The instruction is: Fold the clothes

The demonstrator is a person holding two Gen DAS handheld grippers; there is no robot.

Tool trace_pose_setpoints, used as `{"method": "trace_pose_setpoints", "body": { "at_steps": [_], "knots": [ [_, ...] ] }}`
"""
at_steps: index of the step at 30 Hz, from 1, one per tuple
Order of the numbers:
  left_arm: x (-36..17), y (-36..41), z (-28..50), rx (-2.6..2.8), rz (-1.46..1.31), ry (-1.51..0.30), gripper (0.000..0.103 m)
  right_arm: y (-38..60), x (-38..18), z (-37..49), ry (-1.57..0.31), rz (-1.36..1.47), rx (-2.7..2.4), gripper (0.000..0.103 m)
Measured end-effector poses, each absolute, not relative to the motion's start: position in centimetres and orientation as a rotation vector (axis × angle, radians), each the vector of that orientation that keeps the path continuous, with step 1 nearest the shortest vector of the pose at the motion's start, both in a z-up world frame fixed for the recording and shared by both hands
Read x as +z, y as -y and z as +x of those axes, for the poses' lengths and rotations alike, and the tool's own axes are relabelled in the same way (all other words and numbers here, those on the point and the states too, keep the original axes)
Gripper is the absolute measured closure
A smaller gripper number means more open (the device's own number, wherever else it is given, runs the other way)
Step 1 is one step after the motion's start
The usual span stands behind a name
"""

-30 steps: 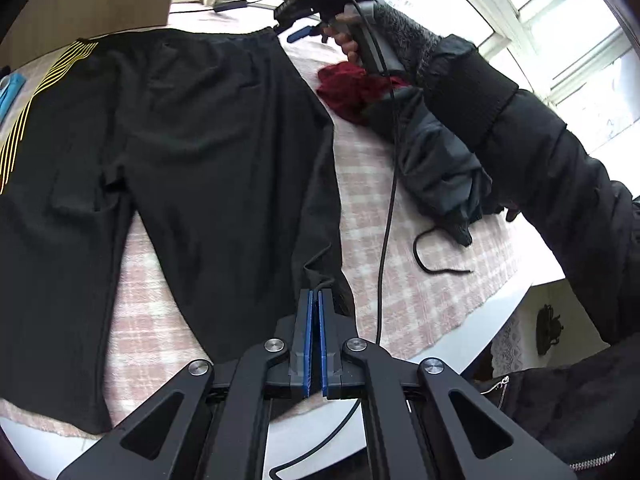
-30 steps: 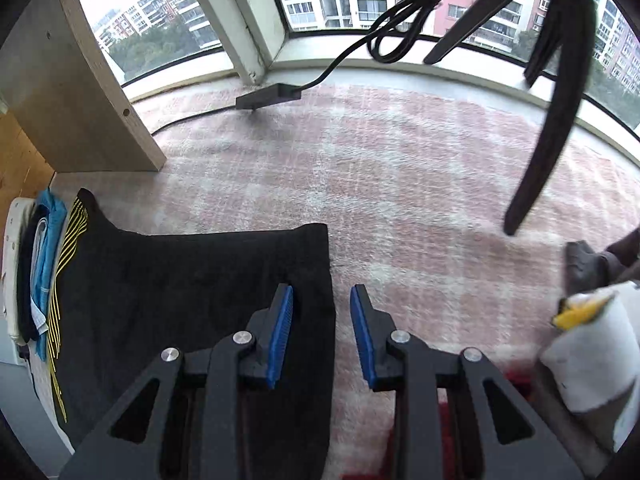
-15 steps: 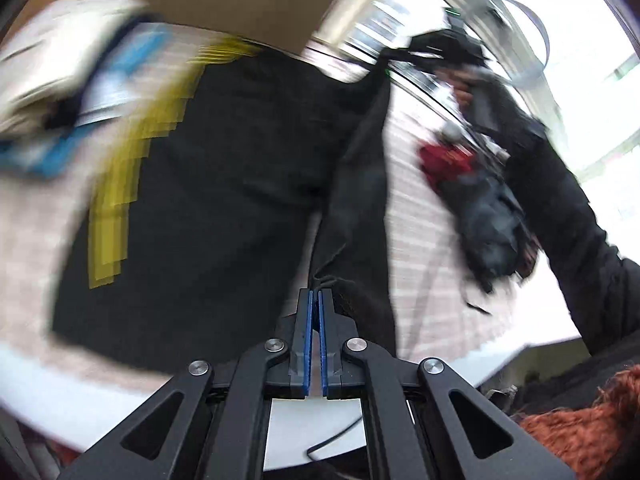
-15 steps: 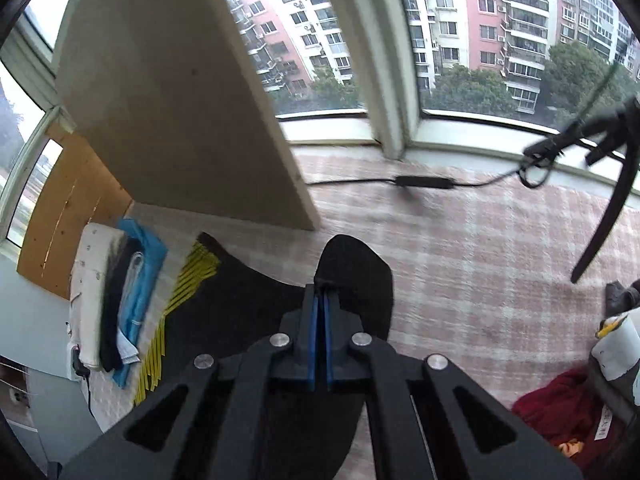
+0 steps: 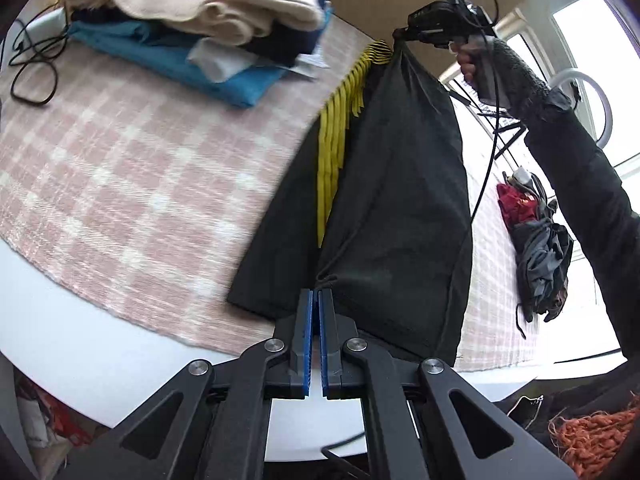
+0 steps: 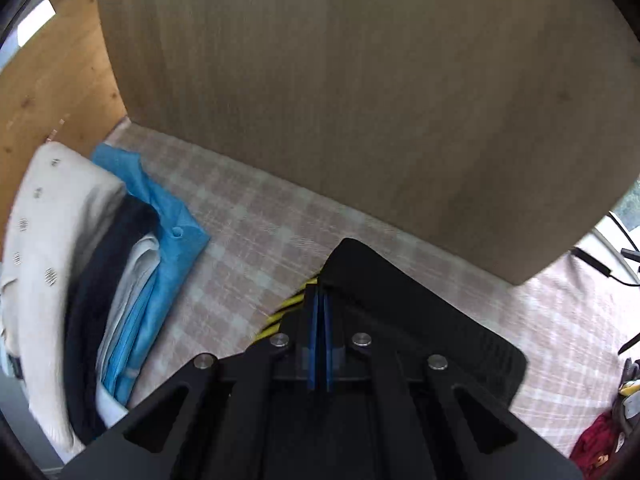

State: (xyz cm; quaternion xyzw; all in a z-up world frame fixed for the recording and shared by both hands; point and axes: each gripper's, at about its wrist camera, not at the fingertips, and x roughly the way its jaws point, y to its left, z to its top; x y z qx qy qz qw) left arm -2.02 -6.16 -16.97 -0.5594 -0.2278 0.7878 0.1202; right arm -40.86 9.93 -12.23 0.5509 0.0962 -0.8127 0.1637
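Black shorts (image 5: 392,208) with yellow side stripes (image 5: 334,152) hung stretched between the two claws, lifted over the pink checked cloth (image 5: 120,168) that covered the desk (image 5: 80,328). The left claw (image 5: 315,300) was pinched fully together on the lower hem corner, blue pads pressed flat with fabric bunched right at the tips. The right claw (image 5: 400,34), seen from the left wrist view above the shorts, was closed on the waistband corner, and the garment draped down from it in a long dark panel. From the right wrist view, that same right claw (image 6: 320,300) showed its blue pads clamped tight, black fabric (image 6: 400,300) spilling out ahead of and beside the tips and a sliver of yellow stripe (image 6: 288,308) peeking out to the left of it. The lower layer of the shorts lay on the checked cloth, partly under the raised panel. Beyond the shorts, a stack of folded clothes (image 5: 208,20) sat on the cloth: cream knit on top, dark and white layers between, blue garment at the bottom. On the other side of the shorts, a heap of red and grey clothing (image 5: 536,240) waited near the desk edge. A wooden panel (image 6: 360,100) stood upright just behind the shorts.
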Motion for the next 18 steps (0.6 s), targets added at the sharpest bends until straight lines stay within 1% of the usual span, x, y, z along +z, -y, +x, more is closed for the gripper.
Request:
{"method": "trace_pose_setpoints", "body": {
  "at_steps": [7,15,17,18],
  "knots": [
    [-18.4,8.2,-2.3,2.28,-1.669,0.691,0.101,-7.6,-14.9,-41.4,-0.327,1.623,-2.309,0.1],
    [-18.3,8.8,-2.8,2.285,-1.663,0.666,0.101,-7.8,-15.6,-41.9,-0.304,1.65,-2.305,0.1],
    [-18.3,8.9,-2.7,2.282,-1.661,0.666,0.101,-7.9,-15.4,-42.0,-0.293,1.649,-2.297,0.098],
    [-18.4,8.9,-2.7,2.278,-1.668,0.665,0.101,-7.8,-15.4,-41.9,-0.31,1.65,-2.277,0.093]
  ]
}}
